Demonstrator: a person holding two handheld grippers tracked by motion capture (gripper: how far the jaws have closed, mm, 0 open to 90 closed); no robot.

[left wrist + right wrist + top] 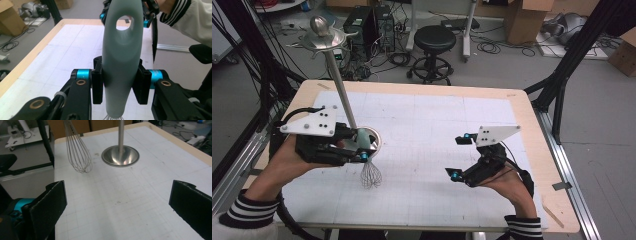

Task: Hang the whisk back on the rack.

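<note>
A person seated at the near edge of the pale, gridded surface [437, 130] works a gripper in each hand. The left gripper [357, 150], near the surface's left edge, has its jaws clamped on the grey-green handle of a whisk [370, 173]; in the left gripper view the handle [122, 57] stands upright between the two black pads, which press on it from both sides, its hanging hole above them and the first wires just showing below. From the high view the whisk's wire head hangs under the jaws, over the surface; whether it touches the surface cannot be told. Just beside the whisk, toward the far left corner, stands a metal stand [343, 95]: a round, shiny base [120, 156] resting on the surface, a slim pole rising from it at a tilt in the high view, and a disc with hooks and a ball knob at the top. In the right gripper view the whisk's head [77, 152] hangs close to the left of that base, apart from it. The right gripper [457, 157] is held over the right half of the surface, well apart from the whisk, its jaws spread wide with nothing between them; the right gripper view shows bare gridded surface between the two black pads. Striped cuffs show on both sleeves at the near edge. Beyond the far edge, a black stool [434, 42] stands on the floor among cables and cardboard boxes.
</note>
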